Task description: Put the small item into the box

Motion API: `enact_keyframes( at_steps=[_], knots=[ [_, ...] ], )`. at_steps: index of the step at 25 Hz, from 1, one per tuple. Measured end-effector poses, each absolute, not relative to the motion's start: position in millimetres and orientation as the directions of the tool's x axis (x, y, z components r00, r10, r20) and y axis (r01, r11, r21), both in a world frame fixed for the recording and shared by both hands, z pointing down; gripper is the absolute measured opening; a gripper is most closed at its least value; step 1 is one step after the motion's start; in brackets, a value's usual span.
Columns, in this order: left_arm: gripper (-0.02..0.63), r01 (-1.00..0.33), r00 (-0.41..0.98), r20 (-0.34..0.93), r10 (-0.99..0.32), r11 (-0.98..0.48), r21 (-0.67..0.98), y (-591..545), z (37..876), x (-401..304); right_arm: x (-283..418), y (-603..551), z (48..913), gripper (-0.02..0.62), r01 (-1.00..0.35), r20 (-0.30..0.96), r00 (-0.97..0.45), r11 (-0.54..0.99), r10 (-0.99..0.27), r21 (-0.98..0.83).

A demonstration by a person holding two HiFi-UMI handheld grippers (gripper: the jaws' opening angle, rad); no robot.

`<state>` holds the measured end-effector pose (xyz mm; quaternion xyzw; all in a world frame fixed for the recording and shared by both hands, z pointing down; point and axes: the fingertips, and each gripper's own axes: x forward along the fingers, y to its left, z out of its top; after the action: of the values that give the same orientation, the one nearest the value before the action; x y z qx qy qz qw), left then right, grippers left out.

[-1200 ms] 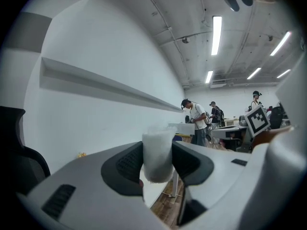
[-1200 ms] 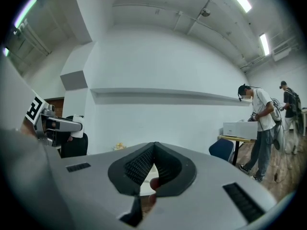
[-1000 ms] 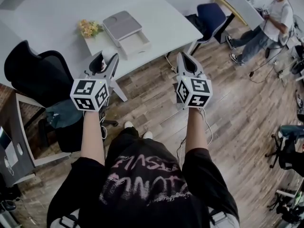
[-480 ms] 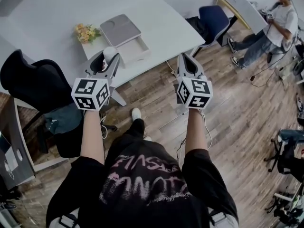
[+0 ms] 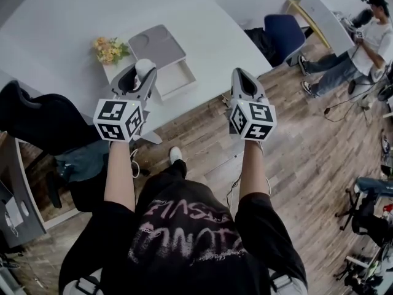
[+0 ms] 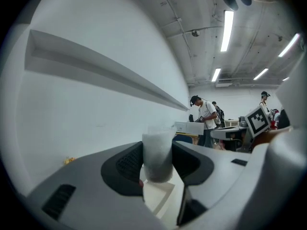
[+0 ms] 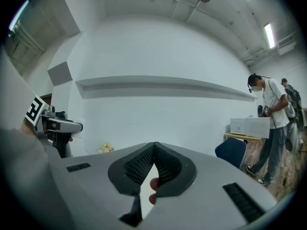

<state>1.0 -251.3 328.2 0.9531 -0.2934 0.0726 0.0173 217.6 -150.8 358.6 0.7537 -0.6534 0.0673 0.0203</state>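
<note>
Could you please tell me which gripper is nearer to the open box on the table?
Left. The left gripper, holding the small white item, is right beside the box, on its left; the right gripper, shut, is well off to its right.

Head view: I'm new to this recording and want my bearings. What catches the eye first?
The left hand-held gripper stands out, clamped on a small white item at the near edge of the white table. Just beside it on the table sits the grey-topped box with its drawer pulled open. The right hand-held gripper, at the right, is shut with nothing in it.
</note>
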Motion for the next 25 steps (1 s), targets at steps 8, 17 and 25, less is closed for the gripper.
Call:
enact_keyframes(
  at_steps=[8, 17, 25],
  knots=[
    [0.179, -0.576, 0.809, 0.152, -0.568, -0.817, 0.012, -319.8, 331.6, 9.4, 231.4, -218.1, 357.3, 0.009, -0.989, 0.139, 0.133, -0.141, -0.981, -0.051],
    [0.179, -0.586, 0.802, 0.161, -0.575, -0.81, 0.027, -370.0, 336.7, 13.3, 238.0, -271.6, 359.0, 0.009, -0.99, 0.15, 0.122, -0.131, -0.981, -0.05],
    [0.179, -0.615, 0.779, 0.17, -0.603, -0.788, 0.023, -389.3, 337.6, 9.6, 236.9, -302.6, 356.1, 0.009, -0.995, 0.14, 0.076, -0.085, -0.987, -0.061]
  ],
)
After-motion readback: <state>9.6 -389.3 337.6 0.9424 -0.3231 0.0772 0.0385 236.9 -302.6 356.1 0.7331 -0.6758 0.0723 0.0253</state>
